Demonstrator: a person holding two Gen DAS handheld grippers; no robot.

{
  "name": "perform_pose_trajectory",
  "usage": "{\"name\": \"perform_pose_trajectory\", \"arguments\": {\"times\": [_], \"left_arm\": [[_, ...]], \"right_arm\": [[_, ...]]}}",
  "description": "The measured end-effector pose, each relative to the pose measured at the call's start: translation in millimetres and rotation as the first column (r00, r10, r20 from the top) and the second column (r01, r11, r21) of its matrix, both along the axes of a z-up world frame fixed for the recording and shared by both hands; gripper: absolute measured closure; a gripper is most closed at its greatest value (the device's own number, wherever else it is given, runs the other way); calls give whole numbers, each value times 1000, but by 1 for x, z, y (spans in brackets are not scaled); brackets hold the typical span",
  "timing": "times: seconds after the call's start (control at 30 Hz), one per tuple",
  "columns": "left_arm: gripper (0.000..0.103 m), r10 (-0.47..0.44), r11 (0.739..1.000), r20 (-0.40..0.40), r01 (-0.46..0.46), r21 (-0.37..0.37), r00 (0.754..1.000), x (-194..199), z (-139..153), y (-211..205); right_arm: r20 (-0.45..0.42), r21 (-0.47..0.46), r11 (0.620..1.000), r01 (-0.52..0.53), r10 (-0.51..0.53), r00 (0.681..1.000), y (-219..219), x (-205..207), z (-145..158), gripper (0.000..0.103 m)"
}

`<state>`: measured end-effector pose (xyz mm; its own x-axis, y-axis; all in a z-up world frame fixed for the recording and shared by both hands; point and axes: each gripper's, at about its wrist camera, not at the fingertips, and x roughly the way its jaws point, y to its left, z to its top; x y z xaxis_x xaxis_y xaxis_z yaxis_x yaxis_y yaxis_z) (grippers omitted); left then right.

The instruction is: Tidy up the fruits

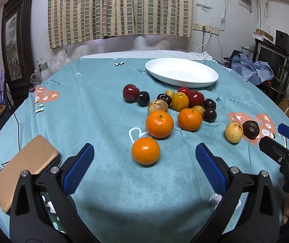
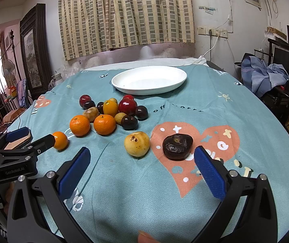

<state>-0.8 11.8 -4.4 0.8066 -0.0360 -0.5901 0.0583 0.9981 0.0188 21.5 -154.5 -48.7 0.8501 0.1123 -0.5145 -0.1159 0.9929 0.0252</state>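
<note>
On the table's teal cloth (image 1: 108, 192), a heap of fruits (image 1: 176, 105) lies just in front of the white plate (image 1: 181, 71), which holds nothing. The left gripper (image 1: 144, 166) hovers with jaws spread wide and empty, the nearest orange (image 1: 145, 150) just ahead of them. The right gripper (image 2: 142, 170) is also spread and empty, behind a yellow fruit (image 2: 137, 143) and a dark shrivelled fruit (image 2: 177, 146) lying apart from the heap.

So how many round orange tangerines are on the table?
3: the nearest tangerine sits in front of the left gripper; two more lie side by side behind it. None seems hidden.
</note>
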Motion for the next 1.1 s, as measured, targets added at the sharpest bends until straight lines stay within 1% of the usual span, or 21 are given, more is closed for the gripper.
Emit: {"name": "perform_pose_trajectory", "arguments": {"times": [0.1,0.17,0.2,0.27,0.33,0.4,0.43,0.5,0.57,0.63,0.67,0.77,0.87,0.93,1.0,1.03,1.07,1.1], "left_arm": [[2,-2,1000,-2,2,0,1000,0,0,0],[2,-22,1000,-17,22,-4,1000,0,-2,-2],[2,-40,999,-27,40,-10,999,0,-3,-3],[2,-121,992,-62,117,-52,991,2,-7,-5],[2,-165,983,-72,158,-95,984,3,-8,-5],[2,-194,975,-77,183,-127,978,5,-7,-5],[2,-214,970,-90,201,-134,973,9,-7,-7],[2,-225,971,-107,213,-111,969,13,-4,-9],[2,-223,974,-127,216,-66,967,21,-1,-9],[2,-219,975,-170,211,-63,961,32,-2,-5],[2,-213,977,-188,204,-66,959,37,-3,-1],[2,-199,980,-251,191,-55,947,55,-10,6],[2,-198,980,-273,192,-49,941,61,-16,9],[2,-200,980,-286,194,-50,937,64,-20,10],[4,-216,976,-298,207,-63,930,67,-22,10],[4,-220,976,-298,210,-64,929,67,-22,10],[6,-226,974,-301,217,-66,926,67,-23,9],[10,-239,971,-312,230,-67,920,68,-24,8]], "right_arm": [[-4,12,1000,-5,5,1000,-2,1,0,1],[-10,40,999,-13,13,1000,-4,1,0,1],[-20,66,997,-38,39,999,-7,3,0,1],[-55,116,990,-84,91,994,-13,7,1,1],[-110,173,979,-107,127,986,-22,11,-1,1],[-146,218,968,-122,156,977,-30,13,-3,1],[-154,235,965,-113,152,976,-36,12,-3,1],[-155,246,964,-100,141,978,-46,10,-2,1],[-153,241,966,-91,131,980,-53,6,0,1],[-101,237,969,-74,100,990,-58,-1,2,1],[-92,229,971,-62,85,992,-60,-3,3,1],[-127,208,975,-74,102,987,-54,1,1,1],[-162,242,967,-82,123,979,-50,5,-2,1],[-173,251,966,-64,110,979,-54,7,-4,1],[-187,255,966,-50,100,977,-57,10,-6,1],[-199,272,961,-46,102,975,-59,11,-7,1],[-200,287,957,-45,106,974,-62,12,-7,1],[-202,287,957,-44,105,974,-65,13,-7,1]]}}
